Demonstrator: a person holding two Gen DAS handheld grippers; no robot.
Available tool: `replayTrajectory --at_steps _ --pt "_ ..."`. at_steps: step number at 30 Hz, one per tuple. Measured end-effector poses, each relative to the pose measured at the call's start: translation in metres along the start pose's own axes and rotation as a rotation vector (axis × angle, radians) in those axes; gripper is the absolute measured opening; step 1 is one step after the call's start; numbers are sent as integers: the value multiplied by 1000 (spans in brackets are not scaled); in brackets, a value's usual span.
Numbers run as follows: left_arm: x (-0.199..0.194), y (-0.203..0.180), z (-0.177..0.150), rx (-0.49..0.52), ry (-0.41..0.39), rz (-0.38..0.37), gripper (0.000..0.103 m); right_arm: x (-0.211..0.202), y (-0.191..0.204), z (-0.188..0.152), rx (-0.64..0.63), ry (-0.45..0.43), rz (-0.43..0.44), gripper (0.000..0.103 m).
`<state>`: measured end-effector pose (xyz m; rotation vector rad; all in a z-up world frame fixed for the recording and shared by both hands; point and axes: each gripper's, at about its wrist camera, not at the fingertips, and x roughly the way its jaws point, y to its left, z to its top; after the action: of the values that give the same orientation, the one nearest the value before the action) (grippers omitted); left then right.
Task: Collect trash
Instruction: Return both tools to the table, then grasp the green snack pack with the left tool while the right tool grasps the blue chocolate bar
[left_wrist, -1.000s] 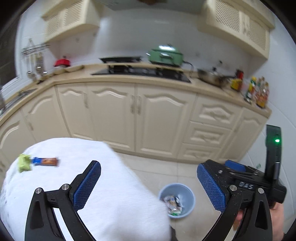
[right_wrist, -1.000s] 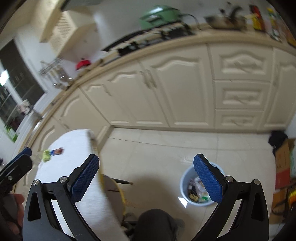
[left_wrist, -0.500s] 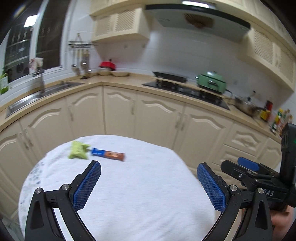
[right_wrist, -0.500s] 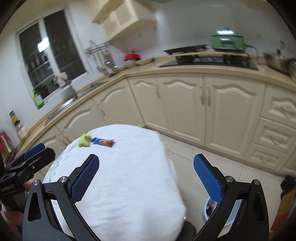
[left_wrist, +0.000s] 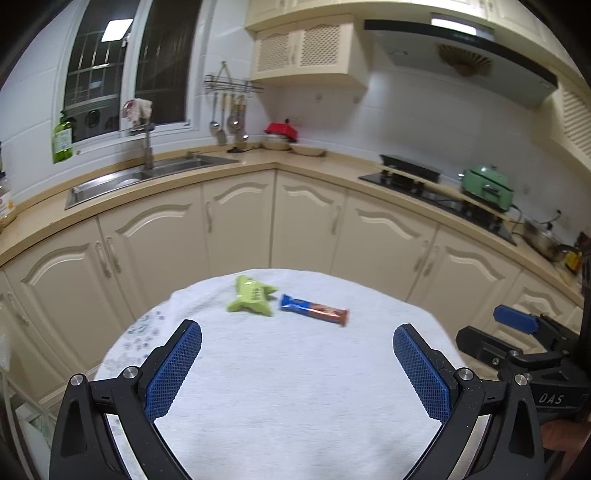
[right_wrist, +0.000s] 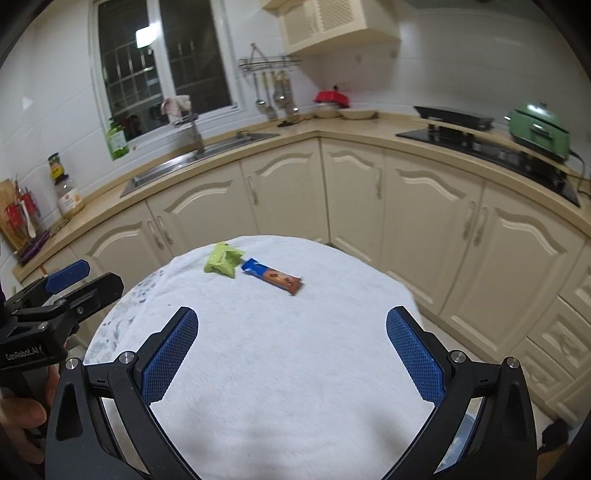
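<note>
Item 1: green wrapper (left_wrist: 252, 296), crumpled, lying on the far part of the table (left_wrist: 295, 387), which is round and covered with a white cloth. Loose trash, apparently awaiting pickup.

Item 2: blue-and-brown snack bar wrapper (left_wrist: 314, 309), flat and long, just beside the green wrapper on its right; the 2 look nearly touching, contact cannot be told. Both lie well apart from either claw.

Item 3: left claw (left_wrist: 297, 369), released, blue pads spread wide with nothing between them. It hangs over the near half of the table, aimed at the 2 wrappers, likely held wide so it can straddle a wrapper on approach.

Item 4: right claw (right_wrist: 291, 360), likewise released and empty, above the near cloth and pointed the same way. In the left view it shows at the right edge.

Item 5: bin, only a sliver possibly visible low right in the right view; not certain.

Status: judged as approach stage; neither wrapper collected yet.
</note>
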<state>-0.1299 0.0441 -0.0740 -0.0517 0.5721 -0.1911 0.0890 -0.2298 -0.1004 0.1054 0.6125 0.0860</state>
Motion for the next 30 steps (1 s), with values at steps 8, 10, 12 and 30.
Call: replayTrajectory --at_steps 8,10,12,30 --pt "68 7 29 -14 63 47 102 59 6 16 -84 47 32 103" --pt "94 8 39 -9 81 52 102 74 6 20 -102 63 32 103" --pt "124 9 48 -2 103 65 102 93 4 23 -124 80 29 103" --pt "401 7 105 38 311 84 102 246 7 22 -272 306 149 71"
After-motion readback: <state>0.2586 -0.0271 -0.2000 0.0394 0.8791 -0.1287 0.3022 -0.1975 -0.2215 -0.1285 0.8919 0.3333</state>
